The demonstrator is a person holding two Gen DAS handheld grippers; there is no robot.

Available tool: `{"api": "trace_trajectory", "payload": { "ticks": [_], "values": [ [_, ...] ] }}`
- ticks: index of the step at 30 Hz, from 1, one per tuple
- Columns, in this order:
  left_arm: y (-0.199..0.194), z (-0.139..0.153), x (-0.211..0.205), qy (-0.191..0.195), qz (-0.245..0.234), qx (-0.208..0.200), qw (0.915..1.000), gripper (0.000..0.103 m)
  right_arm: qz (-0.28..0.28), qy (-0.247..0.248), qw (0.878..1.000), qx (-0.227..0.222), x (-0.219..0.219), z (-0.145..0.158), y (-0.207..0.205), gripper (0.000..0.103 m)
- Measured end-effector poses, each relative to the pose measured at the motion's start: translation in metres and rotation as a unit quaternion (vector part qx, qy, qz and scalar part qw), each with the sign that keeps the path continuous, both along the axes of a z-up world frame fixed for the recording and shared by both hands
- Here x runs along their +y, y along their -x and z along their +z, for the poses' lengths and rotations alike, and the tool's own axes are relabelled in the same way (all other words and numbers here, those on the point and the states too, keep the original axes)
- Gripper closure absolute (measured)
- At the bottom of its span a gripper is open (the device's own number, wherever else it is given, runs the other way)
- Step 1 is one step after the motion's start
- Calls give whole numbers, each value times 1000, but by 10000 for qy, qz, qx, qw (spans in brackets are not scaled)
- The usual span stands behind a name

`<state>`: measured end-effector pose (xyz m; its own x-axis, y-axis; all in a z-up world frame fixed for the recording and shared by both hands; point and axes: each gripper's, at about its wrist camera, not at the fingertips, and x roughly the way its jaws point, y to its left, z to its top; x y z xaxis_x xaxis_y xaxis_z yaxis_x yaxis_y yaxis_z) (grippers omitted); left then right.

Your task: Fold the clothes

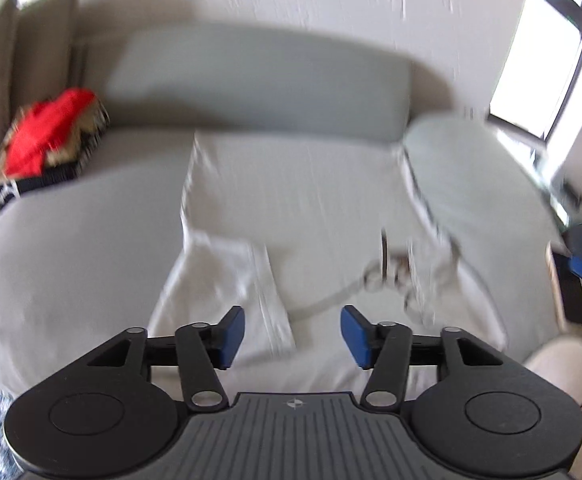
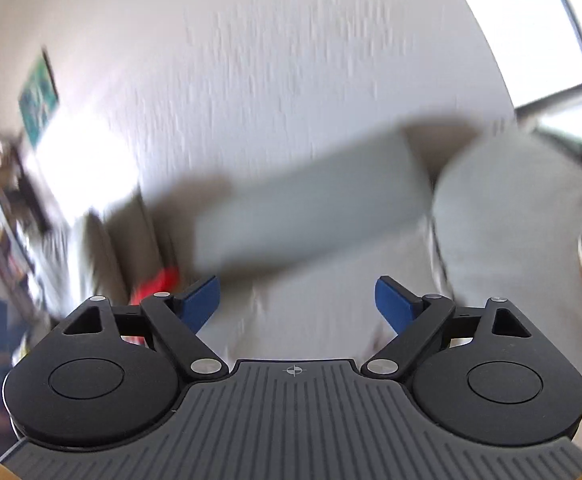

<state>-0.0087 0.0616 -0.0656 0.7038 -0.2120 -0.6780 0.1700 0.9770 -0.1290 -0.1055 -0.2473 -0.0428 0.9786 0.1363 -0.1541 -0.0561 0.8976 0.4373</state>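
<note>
A pale grey-white garment [image 1: 291, 208] lies spread on the sofa seat, one part folded over at the near left, with a drawstring [image 1: 375, 280] coiled on its right side. My left gripper [image 1: 293, 336] hovers above its near edge, open and empty. My right gripper [image 2: 297, 306] is open and empty, held higher and tilted, pointing at the sofa back; the garment [image 2: 311, 312] shows blurred between its fingers.
A pile of folded clothes with a red item on top [image 1: 47, 140] sits at the sofa's left; it shows as a red blur in the right wrist view [image 2: 157, 284]. The grey sofa backrest [image 1: 259, 84] lies behind, an armrest cushion [image 1: 471, 184] right, a window [image 1: 547, 60] far right.
</note>
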Motion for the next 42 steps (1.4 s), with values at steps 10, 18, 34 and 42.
{"api": "trace_trajectory", "payload": {
  "ticks": [10,18,34,42],
  "values": [
    [-12,57,12,607,351,-1081,9917,43,-1475,2299,9388,-2100,60,47,2,11],
    [-21,70,22,449,510,-1276,9895,43,-943,3317,9291,-1337,95,65,-31,11],
    [-117,72,47,107,699,-797,9943,42,-475,1479,9869,426,11,93,-154,9],
    [-213,39,75,18,889,-278,9956,43,-560,281,9789,1946,-81,32,-260,12]
  ]
}}
